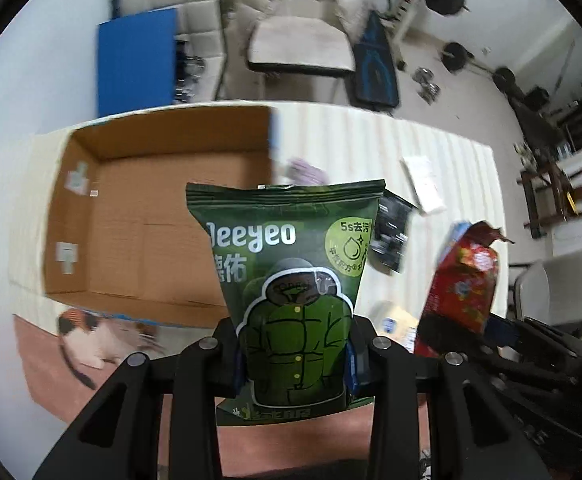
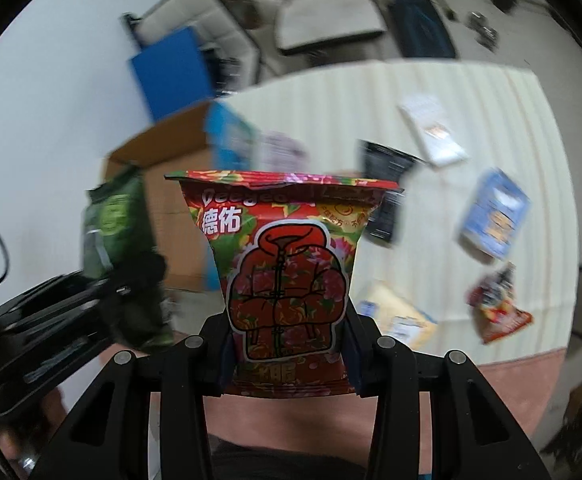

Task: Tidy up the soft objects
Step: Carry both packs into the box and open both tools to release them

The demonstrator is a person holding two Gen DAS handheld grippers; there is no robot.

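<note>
Green pack pinched in left gripper, centre frame; red pack pinched in right gripper; cardboard box open at left; advice: keep both grips firm, carry over box, release low inside.

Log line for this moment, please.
left gripper: shut on green soft pack | right gripper: shut on red floral soft pack | open cardboard box: empty

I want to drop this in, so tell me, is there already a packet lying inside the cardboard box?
No, the cardboard box shows only its bare brown floor in the left wrist view.
</note>
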